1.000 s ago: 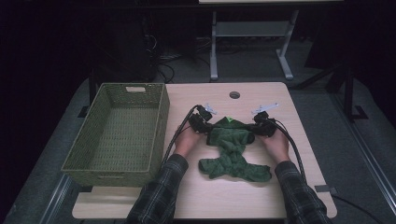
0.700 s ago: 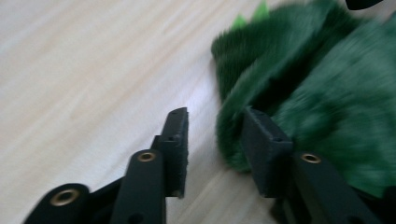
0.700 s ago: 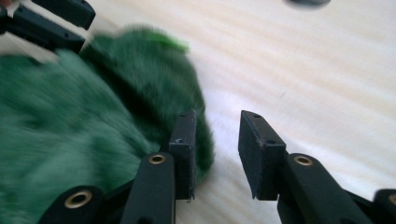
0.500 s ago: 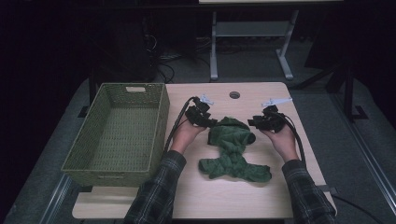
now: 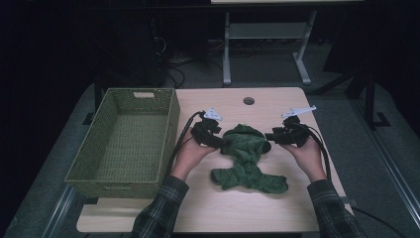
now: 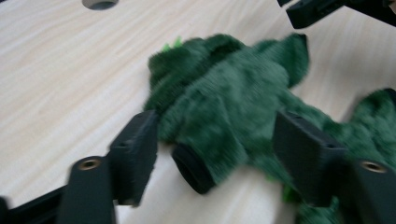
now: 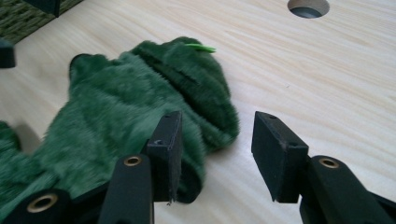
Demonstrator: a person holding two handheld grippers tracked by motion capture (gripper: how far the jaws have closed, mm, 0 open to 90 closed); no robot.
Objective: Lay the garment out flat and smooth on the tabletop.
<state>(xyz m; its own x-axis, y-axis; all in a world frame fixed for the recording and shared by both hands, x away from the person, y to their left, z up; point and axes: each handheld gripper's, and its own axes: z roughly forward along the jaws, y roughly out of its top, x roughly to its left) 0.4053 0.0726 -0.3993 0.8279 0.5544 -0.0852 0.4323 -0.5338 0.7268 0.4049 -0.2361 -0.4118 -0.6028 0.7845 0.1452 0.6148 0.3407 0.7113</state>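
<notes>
— Left gripper view first: what sits nearest the fingers?

— The left gripper (image 6: 219,144) has its jaws spread, and they have just been opening. A dark green fuzzy garment (image 6: 233,102) lies on the pale wooden table (image 6: 60,88) between the two pads, but neither pad presses on it. A dark cuff opening of the cloth points back toward the camera, between the fingers.

— And beyond the fingertips there?

— The cloth runs on ahead, and past its far edge a black jaw tip of the other gripper pokes in at the top right. A round hole in the table (image 6: 99,3) lies far off at the top left.

— What does the right gripper view show?

— The right gripper (image 7: 217,140) stands with jaws apart as well, also freshly opening. The garment's folded edge lies beside the left finger (image 7: 166,149) and partly behind it; bare wood fills the gap toward the other finger. Nothing is pinched. Farther out, the cloth spreads leftward, and a corner of a woven basket (image 7: 28,18) shows at the far top left.

— And from the high view?

— Both hands hold their grippers at either side of the garment's upper part, in the middle of the table; the green basket (image 5: 124,139) stands left of the left hand (image 5: 190,153).
</notes>
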